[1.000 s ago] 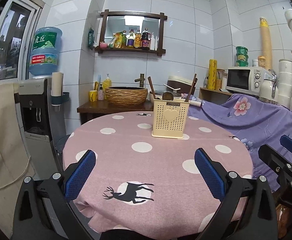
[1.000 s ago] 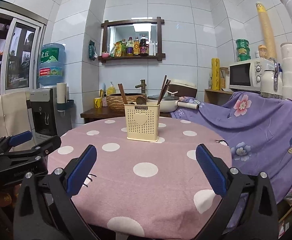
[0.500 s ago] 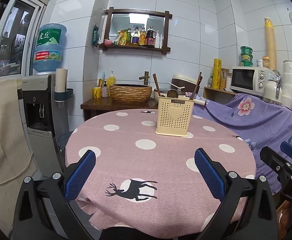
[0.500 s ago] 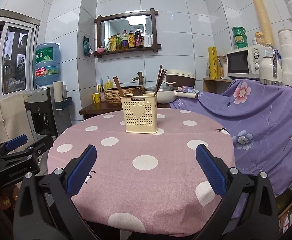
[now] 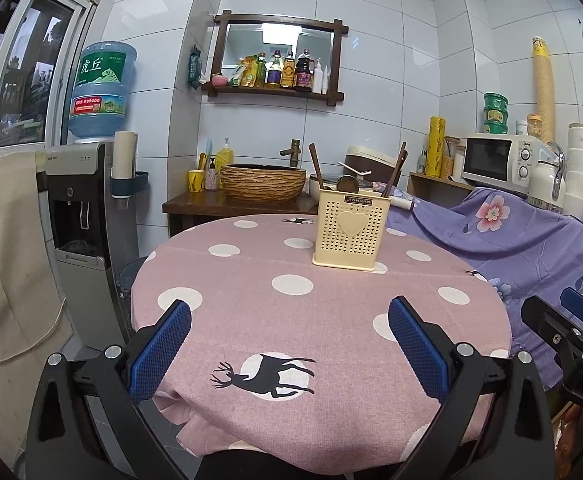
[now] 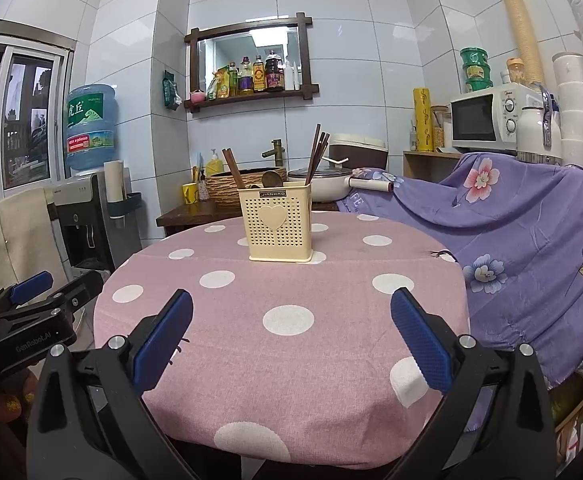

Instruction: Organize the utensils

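Both claws gape wide and empty; the upright utensil holder [image 6: 278, 221] stands far ahead, seemingly nearer the right claw [image 6: 291, 340] than the left claw [image 5: 289, 350].

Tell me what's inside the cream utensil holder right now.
Dark chopsticks and a round wooden spoon end stick out of the utensil holder; its perforated walls hide their lower parts.

Round table [image 5: 331, 320], pink polka-dot cloth; cream utensil caddy [image 5: 349, 234] upright on far side, well ahead of claw.
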